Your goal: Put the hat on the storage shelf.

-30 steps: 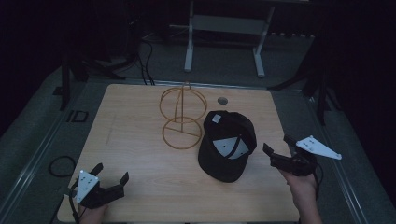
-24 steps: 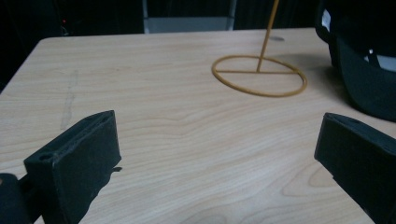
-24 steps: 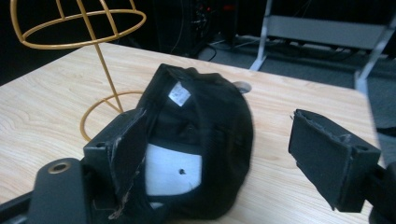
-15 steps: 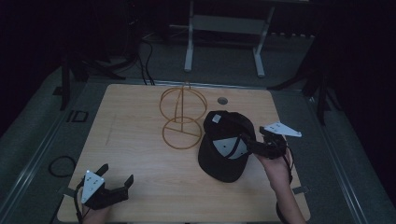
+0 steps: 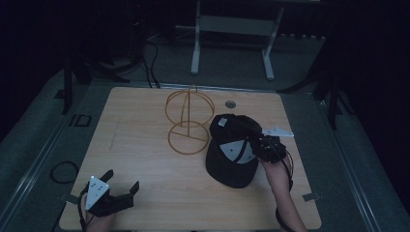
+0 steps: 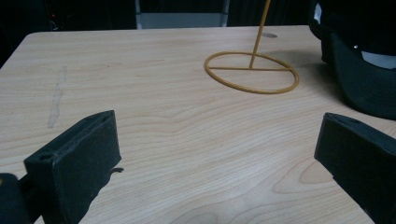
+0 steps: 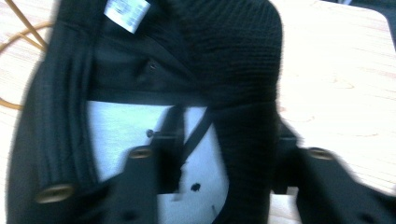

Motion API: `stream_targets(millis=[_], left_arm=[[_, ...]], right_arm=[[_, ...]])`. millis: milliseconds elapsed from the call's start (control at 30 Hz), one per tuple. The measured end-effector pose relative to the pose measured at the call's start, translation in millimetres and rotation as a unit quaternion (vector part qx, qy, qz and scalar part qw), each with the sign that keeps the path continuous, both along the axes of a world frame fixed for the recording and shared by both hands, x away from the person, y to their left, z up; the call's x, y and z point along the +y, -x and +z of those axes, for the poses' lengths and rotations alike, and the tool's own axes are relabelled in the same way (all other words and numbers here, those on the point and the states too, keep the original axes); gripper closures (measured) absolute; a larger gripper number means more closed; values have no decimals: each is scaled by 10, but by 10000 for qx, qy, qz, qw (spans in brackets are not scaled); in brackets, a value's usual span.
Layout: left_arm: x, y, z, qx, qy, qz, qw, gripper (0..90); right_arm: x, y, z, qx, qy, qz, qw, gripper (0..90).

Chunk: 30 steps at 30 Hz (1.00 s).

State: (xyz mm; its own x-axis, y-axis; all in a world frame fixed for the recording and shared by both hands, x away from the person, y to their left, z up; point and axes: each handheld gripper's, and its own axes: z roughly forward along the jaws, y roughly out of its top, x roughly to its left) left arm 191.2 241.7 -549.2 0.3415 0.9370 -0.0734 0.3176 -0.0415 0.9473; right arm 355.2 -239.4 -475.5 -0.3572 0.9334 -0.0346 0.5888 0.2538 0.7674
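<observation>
Nearest us, our left tool [image 5: 119,192] rests low at the front-left corner of the pale wooden surface [image 5: 145,145] with its black jaws spread wide and nothing between them. Further in, on the right side, our right tool [image 5: 258,145] sits at the rim of the black cap lying upside down [image 5: 232,164]; its jaws straddle the ribbed side wall, one inside, one outside, still parted around it. Just left of the cap stands the yellow wire hat stand with a ring base [image 5: 187,137].
</observation>
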Motion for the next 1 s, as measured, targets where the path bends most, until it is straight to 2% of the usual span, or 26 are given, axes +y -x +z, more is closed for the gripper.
stream_targets(millis=[33,100,133,167,333,533,600,800,867,933,1000], left_arm=[[-3,1,0,-13,-13,11,10000,6],[-3,2,1,-7,-7,-6,10000,6],[-6,2,0,-9,-18,10,10000,6],[-5,2,-1,-9,-10,-2,10000,6],[-7,-5,-2,25,-9,11,10000,6],[-27,-6,9,54,81,-63,9999,6],[-48,-3,22,44,91,-99,9999,6],[-151,-22,65,47,118,-215,9997,6],[-204,-39,87,61,161,-310,9994,6],[-254,-65,108,107,243,-384,9989,6],[-306,-88,130,128,209,-486,9985,6]], right_arm=[[-3,-3,-7,-10,12,-23,10000,657],[-6,-2,-14,-9,6,-27,10000,766],[-10,3,-20,-25,-52,-40,10000,868],[-12,5,-24,-36,-88,-40,9999,877],[-8,35,10,-144,-333,-7,9993,887],[-51,130,201,-450,-654,24,9968,889],[-70,177,280,-601,-672,87,9959,889],[-108,325,507,-975,-622,501,9920,889],[-119,357,551,-1019,-677,571,9908,890],[-124,414,595,-1186,-699,568,9889,891],[-121,456,627,-1265,-747,619,9872,891]])
